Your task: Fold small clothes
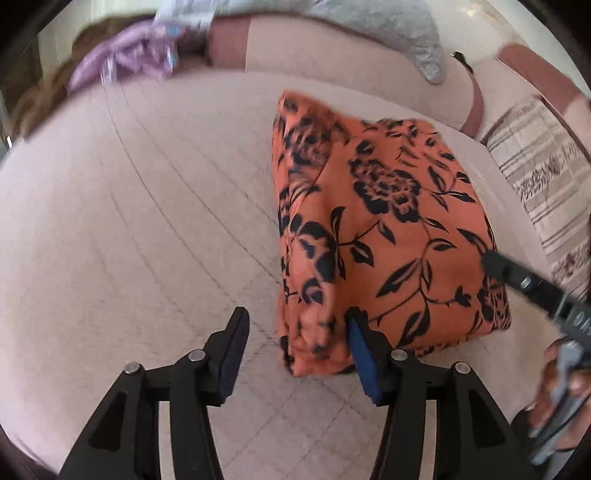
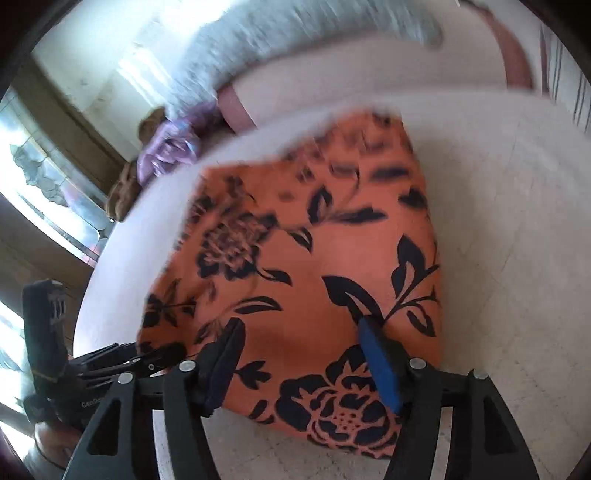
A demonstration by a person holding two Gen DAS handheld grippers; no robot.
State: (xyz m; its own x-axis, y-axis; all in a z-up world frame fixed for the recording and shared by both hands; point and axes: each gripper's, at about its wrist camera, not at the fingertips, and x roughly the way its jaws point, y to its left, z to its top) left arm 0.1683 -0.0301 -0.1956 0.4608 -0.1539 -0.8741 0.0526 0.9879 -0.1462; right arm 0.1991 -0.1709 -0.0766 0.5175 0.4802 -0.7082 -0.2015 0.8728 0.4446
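An orange garment with black flowers (image 1: pixel 388 229) lies folded into a thick rectangle on the pale quilted cushion (image 1: pixel 147 221). My left gripper (image 1: pixel 295 332) is open at its near left corner, with the blue pad (image 1: pixel 364 365) touching the cloth edge. My right gripper (image 2: pixel 299 339) is open just above the garment (image 2: pixel 314 258), with its jaws spread over the near edge. The right gripper's finger also shows in the left wrist view (image 1: pixel 517 277), over the garment's right side. The left gripper also shows in the right wrist view (image 2: pixel 122 358), at the garment's left corner.
A crumpled lilac garment (image 1: pixel 125 59) and a grey one (image 1: pixel 388 26) lie at the back of the sofa. A striped cushion (image 1: pixel 546 177) is at the right. A window (image 2: pixel 48 184) is to the left of the sofa.
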